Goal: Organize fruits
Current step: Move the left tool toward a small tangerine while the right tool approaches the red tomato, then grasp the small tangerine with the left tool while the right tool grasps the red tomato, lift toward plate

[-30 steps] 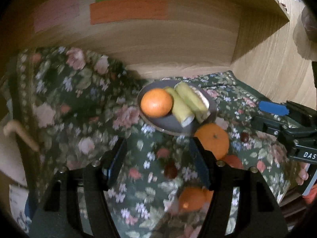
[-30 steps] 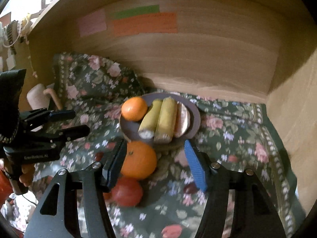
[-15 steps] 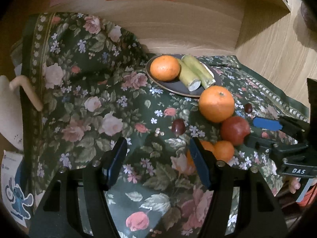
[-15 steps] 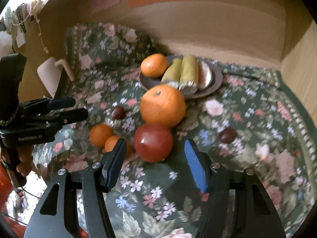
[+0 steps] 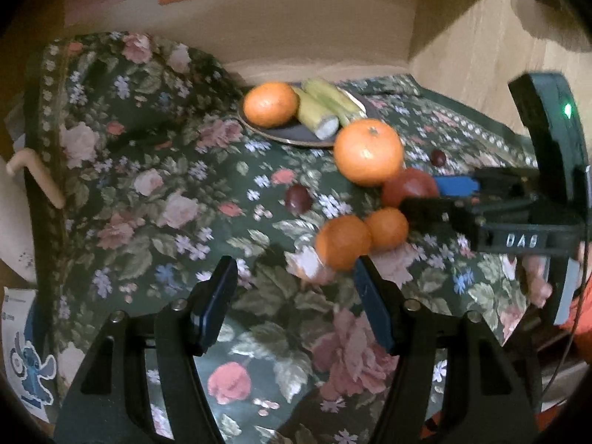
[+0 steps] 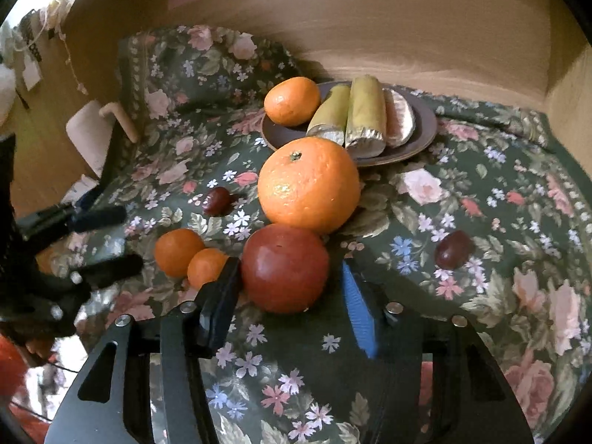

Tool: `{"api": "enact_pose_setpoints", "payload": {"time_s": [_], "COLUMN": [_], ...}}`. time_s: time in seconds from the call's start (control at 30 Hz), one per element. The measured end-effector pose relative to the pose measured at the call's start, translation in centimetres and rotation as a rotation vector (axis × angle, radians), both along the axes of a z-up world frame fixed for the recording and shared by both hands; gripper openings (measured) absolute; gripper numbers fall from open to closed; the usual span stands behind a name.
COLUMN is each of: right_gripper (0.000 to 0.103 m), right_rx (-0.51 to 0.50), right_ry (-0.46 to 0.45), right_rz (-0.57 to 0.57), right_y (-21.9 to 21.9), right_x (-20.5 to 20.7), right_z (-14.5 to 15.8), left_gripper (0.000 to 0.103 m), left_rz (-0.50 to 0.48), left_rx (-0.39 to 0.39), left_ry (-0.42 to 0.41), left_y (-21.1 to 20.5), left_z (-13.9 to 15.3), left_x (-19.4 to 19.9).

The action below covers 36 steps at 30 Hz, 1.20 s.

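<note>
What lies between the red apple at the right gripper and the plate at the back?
The big orange sits between them, touching the red apple and overlapping the near rim of the plate in the picture. The right wrist view shows it best.

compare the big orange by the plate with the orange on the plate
The big orange lies on the floral cloth, touching the red fruit; the smaller orange sits on the plate beside the yellow-green pieces. Only the big one's stem end shows. Both are round and orange.
</note>
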State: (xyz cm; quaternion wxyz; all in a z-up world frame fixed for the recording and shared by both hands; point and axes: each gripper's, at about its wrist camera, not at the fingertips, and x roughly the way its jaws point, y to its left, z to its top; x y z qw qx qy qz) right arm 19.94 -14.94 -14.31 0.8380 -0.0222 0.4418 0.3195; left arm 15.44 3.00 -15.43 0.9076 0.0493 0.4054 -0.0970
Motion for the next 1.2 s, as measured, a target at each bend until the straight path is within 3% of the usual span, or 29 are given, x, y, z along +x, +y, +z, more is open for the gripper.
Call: {"api": "enact_pose_setpoints", "payload": {"time_s": [0.27,0.53,0.77,1.2], "right_gripper": [0.043,0.043,0.043,0.043], "right_rx": [-0.041,-0.080,-0.075,-0.021], "right_ry": [-0.049,-0.070,-0.079,-0.172], "right_rz": [-0.005,-0.047,-0.063,-0.086], "right_y": [-0.9,-3.1,-3.3,-2.5], "right_x": [-1.1,-1.9,-1.4,2.1], "right_z": [1.1,1.9,2.3,5.8], "left_gripper": [0.065,0.036,0.036,0.036], "left_rz": [-0.036,-0.090,-0.080,-0.053], "left_rx": [0.000,0.015,0.022,-0.029], "left_ry": [0.029,0.019,-0.017,-0.131], "left_y": [-1.6,-3.0,-2.6,-1.3], "left_z": [-1.4,-1.7,-1.0,4.5], "left_x": [0.9,2.1,2.2,5.6]}}
